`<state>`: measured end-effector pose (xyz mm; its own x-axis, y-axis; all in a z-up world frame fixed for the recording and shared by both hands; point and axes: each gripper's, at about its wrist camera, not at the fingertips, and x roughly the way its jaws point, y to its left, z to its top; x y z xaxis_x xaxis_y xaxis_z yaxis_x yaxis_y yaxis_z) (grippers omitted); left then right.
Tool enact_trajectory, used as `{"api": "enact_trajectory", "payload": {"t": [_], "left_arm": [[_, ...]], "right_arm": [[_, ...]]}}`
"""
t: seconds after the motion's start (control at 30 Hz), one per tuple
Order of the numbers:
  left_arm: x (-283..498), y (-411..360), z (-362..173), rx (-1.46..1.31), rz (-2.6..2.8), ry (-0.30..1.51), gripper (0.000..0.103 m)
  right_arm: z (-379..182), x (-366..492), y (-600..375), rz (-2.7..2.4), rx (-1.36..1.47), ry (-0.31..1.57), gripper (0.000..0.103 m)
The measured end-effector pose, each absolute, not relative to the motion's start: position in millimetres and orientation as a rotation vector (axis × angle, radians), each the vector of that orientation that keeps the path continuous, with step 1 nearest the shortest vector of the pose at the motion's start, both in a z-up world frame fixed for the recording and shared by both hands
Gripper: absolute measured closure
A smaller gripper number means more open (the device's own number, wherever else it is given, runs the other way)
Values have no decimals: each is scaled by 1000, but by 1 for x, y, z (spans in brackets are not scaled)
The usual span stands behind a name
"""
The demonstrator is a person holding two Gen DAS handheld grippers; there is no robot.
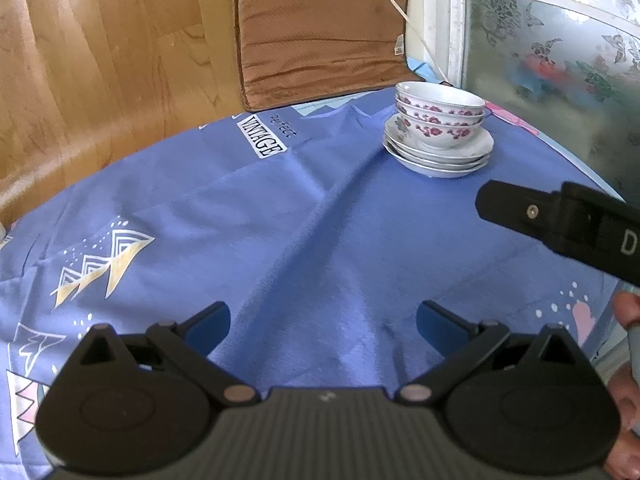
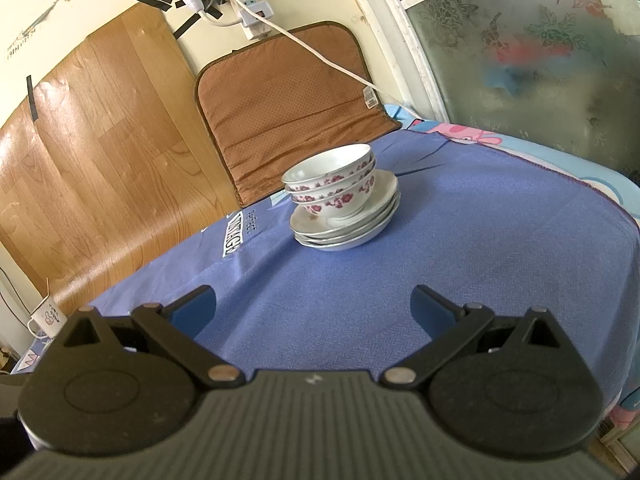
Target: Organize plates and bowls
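Table draped in a blue patterned tablecloth, seen from both wrist views. Far side, toward the right: stack of white plates lying on the cloth, carrying three nested bowls with a red floral band, all upright; same plates and bowls near centre in the right wrist view. Left gripper low over the near cloth, blue-padded fingers spread wide, nothing between them, well apart from the stack. Right gripper likewise spread wide and empty, pointing toward the stack but well short of it; its black body entering the left wrist view from the right edge, near the stack. Part of a hand at the lower right edge. Behind the table: brown cushion leaning upright, wood-grain panel, white power strip with cable on the wall, frosted floral window. White mug at the far left table edge.
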<state>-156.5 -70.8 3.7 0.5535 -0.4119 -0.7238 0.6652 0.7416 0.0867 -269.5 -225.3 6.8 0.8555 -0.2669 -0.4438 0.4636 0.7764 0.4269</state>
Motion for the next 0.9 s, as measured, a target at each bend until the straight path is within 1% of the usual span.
{"api": "enact_trajectory", "payload": {"t": [0.9], "left_arm": [[-156,-72,1,356,-671,771,0]], "right_arm": [[6,-269,-225,-405,554,374,0]]}}
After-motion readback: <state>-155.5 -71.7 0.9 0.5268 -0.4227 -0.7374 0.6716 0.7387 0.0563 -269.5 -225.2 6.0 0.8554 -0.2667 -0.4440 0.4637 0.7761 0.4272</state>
